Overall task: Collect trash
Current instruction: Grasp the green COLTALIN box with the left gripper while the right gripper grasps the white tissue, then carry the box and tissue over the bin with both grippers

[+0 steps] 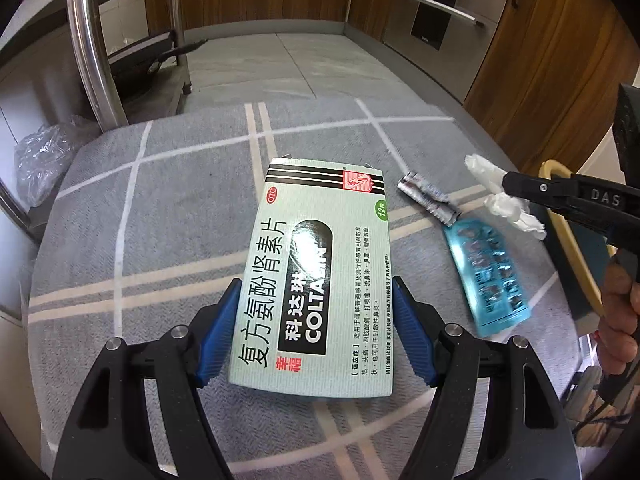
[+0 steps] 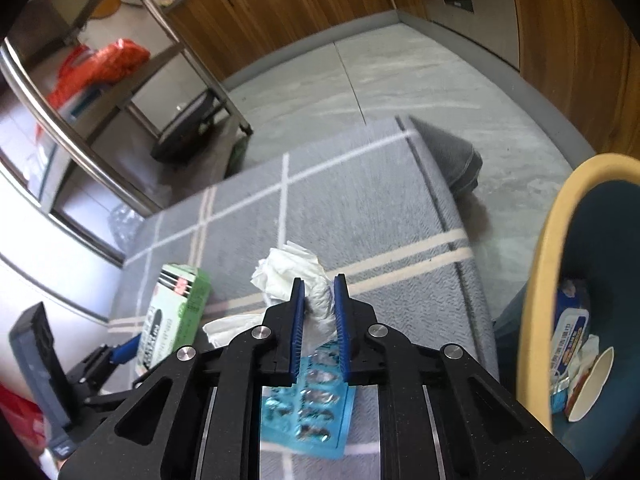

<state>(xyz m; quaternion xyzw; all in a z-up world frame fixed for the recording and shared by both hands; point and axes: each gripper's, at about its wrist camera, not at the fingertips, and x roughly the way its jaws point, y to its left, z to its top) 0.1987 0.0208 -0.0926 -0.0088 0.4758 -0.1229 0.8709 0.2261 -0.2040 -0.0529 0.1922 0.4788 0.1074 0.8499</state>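
Kitchen floor tiles and wooden cabinets ring a small table draped in a grey cloth (image 1: 168, 216) crossed with pale stripes, and all the action sits on that cloth. Near the middle of the cloth lies a pale green medicine box (image 1: 320, 272), flat, printed face up, and the left gripper (image 1: 316, 332) comes in over the near end of the box with its blue pads (image 1: 218, 336) set on either side of it; the pads stand at the box's edges, though whether they are truly squeezing it cannot be told from here. Off to the right of the box, a crumpled strip of silver foil (image 1: 428, 198) rests on the cloth, and just nearer than the foil lies a blue blister pack (image 2: 308, 404), its pockets burst. Over that pack hangs the right gripper (image 2: 319, 304), jaws drawn nearly together and pinching a wad of white tissue (image 2: 298, 276), the paper bulging out past the fingertips and trailing down on the left side. A hand (image 1: 618, 320) shows at the edge of the left wrist view, wrapped round the right gripper's handle. Beyond the right edge of the cloth stands a bin (image 2: 544, 264) with a yellow rim and dark blue inside, already holding a paper cup and some wrappers. Left of the table, a steel shelf rack (image 1: 84, 40) rises from the floor.
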